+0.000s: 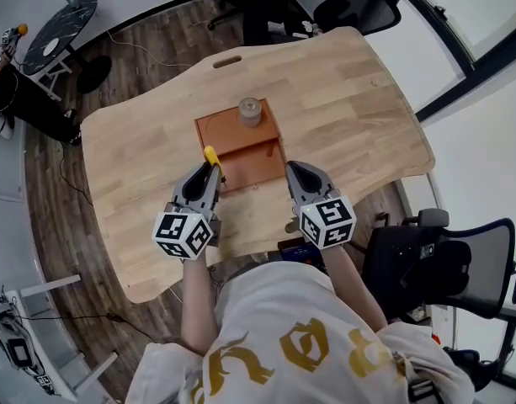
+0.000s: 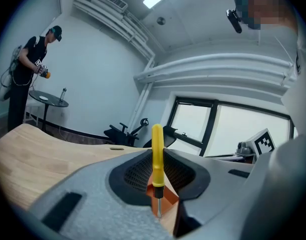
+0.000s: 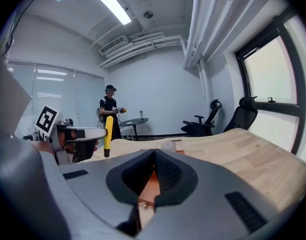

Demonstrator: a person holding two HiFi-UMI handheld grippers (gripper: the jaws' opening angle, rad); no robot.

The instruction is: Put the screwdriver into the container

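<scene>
A yellow-handled screwdriver [image 1: 211, 156] stands upright in my left gripper [image 1: 213, 169], which is shut on it near the handle's lower end, metal tip down. In the left gripper view the screwdriver [image 2: 157, 156] rises between the jaws, its tip over the orange container [image 2: 166, 198]. The container [image 1: 259, 162] is a shallow orange-brown tray in the middle of the wooden table, just ahead of both grippers. My right gripper [image 1: 293, 169] is shut on nothing at the tray's near right corner. From the right gripper view the screwdriver [image 3: 108, 134] shows at the left.
A small pale round jar [image 1: 250, 111] stands at the tray's far end. The wooden table [image 1: 350, 99] has a handle slot [image 1: 227, 61] near its far edge. Office chairs [image 1: 426, 268] stand around it. A person [image 3: 111, 111] stands by a round side table [image 1: 60, 25].
</scene>
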